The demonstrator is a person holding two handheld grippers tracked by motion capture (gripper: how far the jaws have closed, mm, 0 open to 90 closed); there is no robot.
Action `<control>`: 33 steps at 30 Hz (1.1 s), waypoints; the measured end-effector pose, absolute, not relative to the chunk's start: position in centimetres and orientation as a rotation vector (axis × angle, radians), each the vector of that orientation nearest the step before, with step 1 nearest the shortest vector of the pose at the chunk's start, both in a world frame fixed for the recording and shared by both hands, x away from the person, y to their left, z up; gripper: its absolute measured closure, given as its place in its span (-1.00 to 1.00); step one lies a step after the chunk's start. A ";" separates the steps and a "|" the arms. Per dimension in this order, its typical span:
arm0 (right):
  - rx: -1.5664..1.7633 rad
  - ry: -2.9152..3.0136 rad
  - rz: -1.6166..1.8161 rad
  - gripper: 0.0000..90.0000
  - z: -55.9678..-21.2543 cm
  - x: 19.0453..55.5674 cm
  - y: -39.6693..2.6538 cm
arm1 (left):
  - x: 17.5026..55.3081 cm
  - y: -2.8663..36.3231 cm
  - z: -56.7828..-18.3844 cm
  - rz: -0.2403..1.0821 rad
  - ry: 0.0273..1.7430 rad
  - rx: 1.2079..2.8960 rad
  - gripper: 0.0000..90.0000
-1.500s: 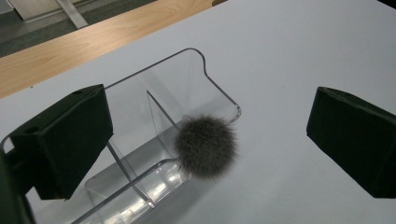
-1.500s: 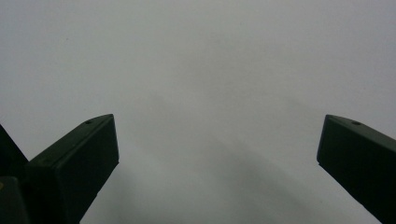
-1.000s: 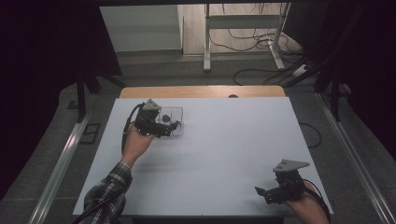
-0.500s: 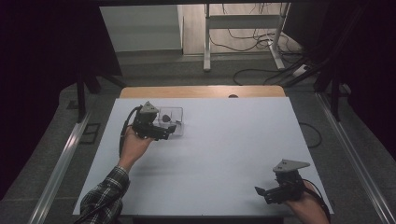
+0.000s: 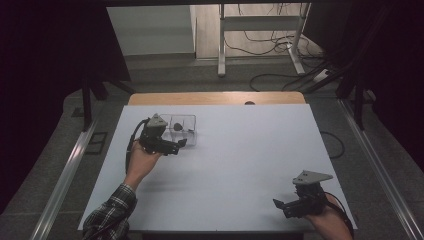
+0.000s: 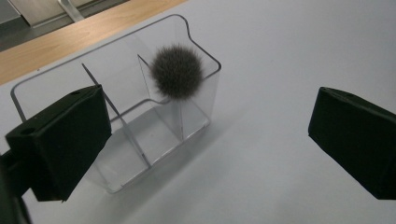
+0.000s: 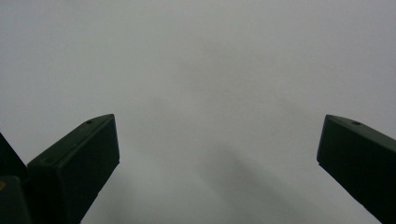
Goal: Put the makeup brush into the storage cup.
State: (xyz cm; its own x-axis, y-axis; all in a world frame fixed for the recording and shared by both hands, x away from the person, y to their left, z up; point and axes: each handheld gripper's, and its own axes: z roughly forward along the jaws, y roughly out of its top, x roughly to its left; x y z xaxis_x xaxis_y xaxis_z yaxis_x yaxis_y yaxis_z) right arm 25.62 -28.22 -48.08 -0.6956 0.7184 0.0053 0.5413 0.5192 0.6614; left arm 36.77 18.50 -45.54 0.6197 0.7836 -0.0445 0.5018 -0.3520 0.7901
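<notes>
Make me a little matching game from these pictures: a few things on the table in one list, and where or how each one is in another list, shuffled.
Things:
1. clear plastic organizer
2. fluffy grey ball
3. left gripper
4. right gripper

Places or states:
A. open, over bare table near the front right corner
B. stands on the white table, near its far left
C. open, right beside the organizer
D. sits in an end compartment of the organizer

Pairs: 1-B, 2-D, 3-C, 4-A
</notes>
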 end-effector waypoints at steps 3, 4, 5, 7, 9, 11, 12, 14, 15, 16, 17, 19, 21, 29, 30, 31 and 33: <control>1.056 2.489 0.952 -1.00 -48.0 25.6 -28.2 | 36.6 18.6 -46.0 0.433 1.014 2.029 -1.00; 1.055 2.484 0.960 -1.00 -48.0 25.6 -28.2 | 36.6 18.5 -46.1 0.434 1.013 2.035 -1.00; 1.052 2.482 0.968 -1.00 -48.0 25.6 -28.3 | 36.6 18.5 -46.1 0.438 1.012 2.041 -1.00; 1.051 2.478 0.981 -1.00 -47.9 25.6 -28.3 | 36.6 18.4 -46.2 0.443 1.010 2.047 -1.00; 1.053 2.476 0.984 -1.00 -47.8 25.6 -28.4 | 36.5 18.4 -46.3 0.443 1.010 2.048 -1.00; 1.053 2.476 0.987 -1.00 -47.8 25.6 -28.4 | 36.5 18.4 -46.4 0.447 1.010 2.051 -1.00; 1.050 2.478 0.989 -1.00 -47.8 25.6 -28.4 | 36.4 18.4 -46.4 0.448 1.009 2.051 -1.00; 1.051 2.479 0.989 -1.00 -47.8 25.6 -28.4 | 36.3 18.4 -46.4 0.449 1.010 2.049 -1.00; 1.048 2.480 0.987 -1.00 -47.8 25.6 -28.4 | 36.2 18.4 -46.4 0.451 1.010 2.050 -1.00; 1.047 2.480 0.988 -1.00 -47.8 25.6 -28.4 | 36.1 18.5 -46.4 0.451 1.006 2.051 -1.00; 1.048 2.479 0.991 -1.00 -47.7 25.6 -28.4 | 36.0 18.5 -46.4 0.451 1.005 2.051 -1.00; 1.047 2.477 0.997 -1.00 -47.7 25.6 -28.5 | 35.9 18.6 -46.5 0.448 1.006 2.048 -1.00; 1.044 2.475 1.002 -1.00 -47.7 25.6 -28.5 | 35.7 18.8 -46.5 0.442 1.004 2.043 -1.00; 1.057 2.467 1.024 -1.00 -47.5 25.6 -28.6 | 35.1 18.9 -47.0 0.427 0.981 2.065 -1.00; 1.058 2.466 1.029 -1.00 -47.5 25.6 -28.6 | 35.1 18.9 -47.1 0.427 0.977 2.068 -1.00; 1.059 2.464 1.030 -1.00 -47.5 25.7 -28.7 | 35.0 18.9 -47.1 0.427 0.976 2.067 -1.00; 1.062 2.464 1.035 -1.00 -47.5 25.7 -28.7 | 34.9 18.8 -47.2 0.428 0.973 2.070 -1.00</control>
State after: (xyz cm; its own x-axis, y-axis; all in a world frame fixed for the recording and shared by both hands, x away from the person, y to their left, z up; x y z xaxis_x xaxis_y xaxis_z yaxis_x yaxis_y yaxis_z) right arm 25.68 -28.67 -47.54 -0.6970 0.7162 0.0359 0.5271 0.4778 0.7027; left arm 34.88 18.81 -47.22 0.6483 0.7608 -0.0284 0.4935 -0.3915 0.7767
